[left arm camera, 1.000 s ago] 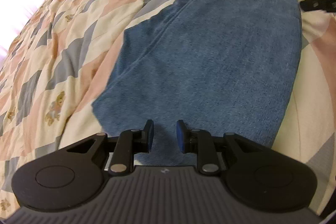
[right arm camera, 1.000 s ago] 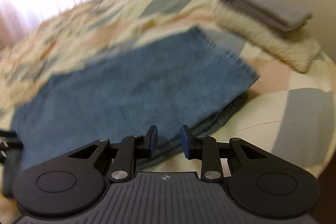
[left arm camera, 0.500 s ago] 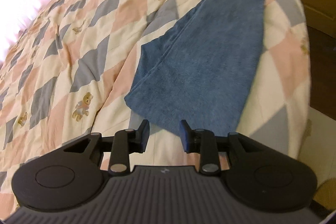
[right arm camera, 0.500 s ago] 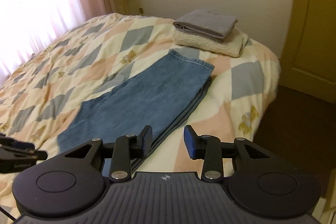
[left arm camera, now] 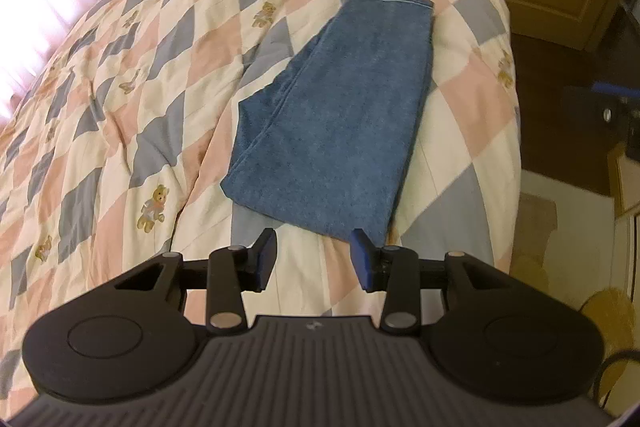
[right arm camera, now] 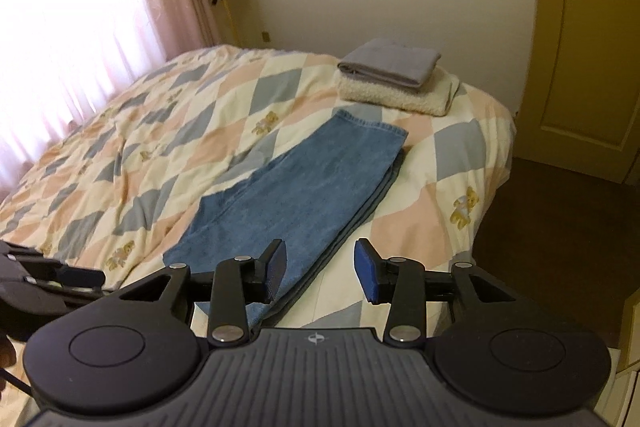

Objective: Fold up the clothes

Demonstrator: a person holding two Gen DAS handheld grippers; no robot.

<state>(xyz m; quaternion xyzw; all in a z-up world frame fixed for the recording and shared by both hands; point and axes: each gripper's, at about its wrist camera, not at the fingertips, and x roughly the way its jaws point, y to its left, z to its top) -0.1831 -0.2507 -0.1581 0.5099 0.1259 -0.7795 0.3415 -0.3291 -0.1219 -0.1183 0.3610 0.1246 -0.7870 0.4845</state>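
Both grippers, left [left arm camera: 313, 254] and right [right arm camera: 321, 270], are opening, empty, above the folded jeans [left arm camera: 340, 119]; next probably another fold from the near end.

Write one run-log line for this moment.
left tool: opening, empty | right tool: opening, empty | folded blue denim jeans: flat on checked quilt
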